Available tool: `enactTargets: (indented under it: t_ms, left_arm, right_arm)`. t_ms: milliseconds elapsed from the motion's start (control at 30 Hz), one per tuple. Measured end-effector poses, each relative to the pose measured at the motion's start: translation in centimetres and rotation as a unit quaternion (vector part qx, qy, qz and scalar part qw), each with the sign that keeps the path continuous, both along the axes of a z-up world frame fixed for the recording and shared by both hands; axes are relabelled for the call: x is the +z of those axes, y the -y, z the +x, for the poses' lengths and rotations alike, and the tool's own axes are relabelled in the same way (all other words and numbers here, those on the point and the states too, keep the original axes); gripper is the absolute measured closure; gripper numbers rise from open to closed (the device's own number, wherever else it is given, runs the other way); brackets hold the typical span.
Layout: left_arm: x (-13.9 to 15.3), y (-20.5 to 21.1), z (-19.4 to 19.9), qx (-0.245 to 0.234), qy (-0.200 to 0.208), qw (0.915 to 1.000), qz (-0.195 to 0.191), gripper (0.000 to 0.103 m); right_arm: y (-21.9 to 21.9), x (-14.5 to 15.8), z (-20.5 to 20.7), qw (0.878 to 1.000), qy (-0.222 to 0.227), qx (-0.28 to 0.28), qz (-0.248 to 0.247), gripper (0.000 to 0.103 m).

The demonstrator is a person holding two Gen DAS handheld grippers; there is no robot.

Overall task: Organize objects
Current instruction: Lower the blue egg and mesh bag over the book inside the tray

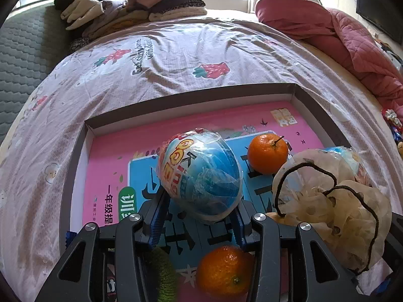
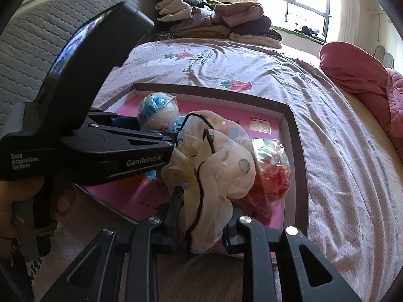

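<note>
A shallow cardboard box [image 1: 75,156] lies on the bed with a pink book [image 1: 105,156] flat inside it. My left gripper [image 1: 199,211] is shut on a blue plastic-wrapped toy egg [image 1: 201,173] and holds it over the book. Two oranges lie in the box, one behind the egg [image 1: 267,153] and one near my fingers [image 1: 224,271]. My right gripper [image 2: 204,219] is shut on a cream hair scrunchie [image 2: 214,176] at the box's near edge [image 2: 296,166]. The scrunchie also shows in the left wrist view [image 1: 335,209]. A crinkly wrapped red toy [image 2: 273,173] lies behind it.
The box sits on a strawberry-print bedsheet [image 1: 163,58]. A pile of folded clothes [image 1: 131,7] lies at the bed's far end. A red quilt [image 1: 340,37] is bunched at the right. A green fuzzy item [image 1: 165,274] lies under my left gripper.
</note>
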State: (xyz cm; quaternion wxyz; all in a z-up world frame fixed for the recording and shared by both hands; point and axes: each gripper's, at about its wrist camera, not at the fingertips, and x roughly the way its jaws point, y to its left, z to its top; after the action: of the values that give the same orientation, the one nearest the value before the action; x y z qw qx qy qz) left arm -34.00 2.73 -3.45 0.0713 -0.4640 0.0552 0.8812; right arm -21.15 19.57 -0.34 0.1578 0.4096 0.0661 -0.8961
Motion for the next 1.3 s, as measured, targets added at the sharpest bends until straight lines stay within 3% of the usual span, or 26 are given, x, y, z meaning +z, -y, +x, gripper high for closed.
enactTargets:
  t_ms: [1300]
  left_arm:
    - [1.5, -0.4, 1.6, 0.004, 0.0, 1.0, -0.007, 0.055]
  right_arm:
    - [-0.4, 1.4, 0.6, 1.0, 0.006, -0.007, -0.005, 0.064]
